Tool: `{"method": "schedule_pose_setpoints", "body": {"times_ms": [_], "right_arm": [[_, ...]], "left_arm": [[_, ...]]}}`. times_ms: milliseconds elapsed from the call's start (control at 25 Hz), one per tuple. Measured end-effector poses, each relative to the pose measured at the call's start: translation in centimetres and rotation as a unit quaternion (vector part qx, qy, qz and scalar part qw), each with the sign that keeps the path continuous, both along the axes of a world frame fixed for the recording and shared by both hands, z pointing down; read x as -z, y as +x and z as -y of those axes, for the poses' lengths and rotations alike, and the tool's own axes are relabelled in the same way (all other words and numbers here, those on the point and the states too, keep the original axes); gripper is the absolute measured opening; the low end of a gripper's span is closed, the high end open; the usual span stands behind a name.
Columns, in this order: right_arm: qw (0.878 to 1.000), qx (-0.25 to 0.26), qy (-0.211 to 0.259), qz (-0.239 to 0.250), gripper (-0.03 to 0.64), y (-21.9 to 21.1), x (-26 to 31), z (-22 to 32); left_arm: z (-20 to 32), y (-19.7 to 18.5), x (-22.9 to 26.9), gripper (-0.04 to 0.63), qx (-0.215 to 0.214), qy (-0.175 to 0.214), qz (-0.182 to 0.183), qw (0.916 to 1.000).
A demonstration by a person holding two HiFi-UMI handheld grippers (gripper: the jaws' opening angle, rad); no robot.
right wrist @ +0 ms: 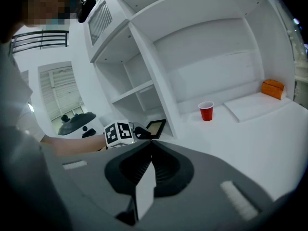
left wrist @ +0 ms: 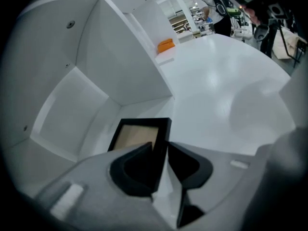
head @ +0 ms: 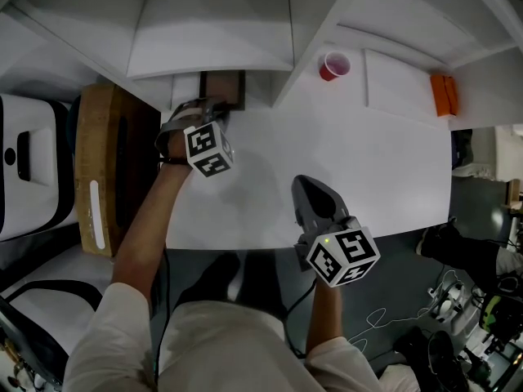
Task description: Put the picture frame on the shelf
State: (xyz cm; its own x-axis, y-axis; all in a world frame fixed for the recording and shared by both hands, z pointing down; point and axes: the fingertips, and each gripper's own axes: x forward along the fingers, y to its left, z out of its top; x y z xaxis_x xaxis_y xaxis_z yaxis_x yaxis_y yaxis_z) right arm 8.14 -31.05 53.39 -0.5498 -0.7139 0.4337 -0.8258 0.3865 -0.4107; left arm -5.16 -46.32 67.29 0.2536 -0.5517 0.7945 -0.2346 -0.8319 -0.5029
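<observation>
The picture frame (head: 222,90) is black with a tan inside. It lies flat on the white floor of the shelf's lowest bay, just past the tabletop. My left gripper (head: 219,114) reaches into that bay from the near side. In the left gripper view the frame (left wrist: 144,134) has its right border between the jaws, and my left gripper (left wrist: 160,148) is shut on that border. My right gripper (head: 304,183) hovers over the table's near edge, apart from the frame, its jaws shut with nothing in them (right wrist: 151,143). From there the frame (right wrist: 156,127) shows beside the shelf's upright.
A red cup (head: 334,65) stands on the table (head: 359,178) right of the shelf's upright (head: 294,80). A white slab (head: 400,88) and an orange block (head: 444,94) lie at the far right. A wooden box (head: 98,170) sits left of the table.
</observation>
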Motion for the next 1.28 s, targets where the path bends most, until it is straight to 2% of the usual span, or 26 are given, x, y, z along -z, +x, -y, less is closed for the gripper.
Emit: {"method": "schedule_pose_setpoints", "body": {"times_ms": [200,520,640,800,1040,1280], "right_arm": [[1.000,-0.002,0.000,0.000,0.006,0.5,0.0,0.2],[1.000,0.001,-0.004,-0.001,0.006,0.7,-0.2,0.2],[1.000,0.003,-0.005,-0.002,0.006,0.4,-0.1,-0.1],[1.000,0.002,-0.002,-0.007,0.006,0.3,0.5,-0.9],[1.000,-0.006,0.018,-0.024,0.006,0.2,3.3,-3.4],[0.995,-0.001,0.069,-0.070,0.006,-0.3,8.4,-5.8]], "left_arm": [[0.8,-0.1,-0.1,0.105,0.005,-0.002,0.004,1.0000],[0.9,0.2,0.0,0.110,0.002,-0.042,-0.017,0.9990],[0.4,0.3,-0.3,0.208,-0.006,-0.053,-0.013,0.9985],[-0.6,0.0,0.1,0.280,0.002,-0.045,-0.017,0.9988],[-3.6,-0.5,2.7,0.282,0.020,-0.029,-0.063,0.9974],[-8.0,-1.3,6.7,0.237,0.048,-0.014,-0.127,0.9906]]}}
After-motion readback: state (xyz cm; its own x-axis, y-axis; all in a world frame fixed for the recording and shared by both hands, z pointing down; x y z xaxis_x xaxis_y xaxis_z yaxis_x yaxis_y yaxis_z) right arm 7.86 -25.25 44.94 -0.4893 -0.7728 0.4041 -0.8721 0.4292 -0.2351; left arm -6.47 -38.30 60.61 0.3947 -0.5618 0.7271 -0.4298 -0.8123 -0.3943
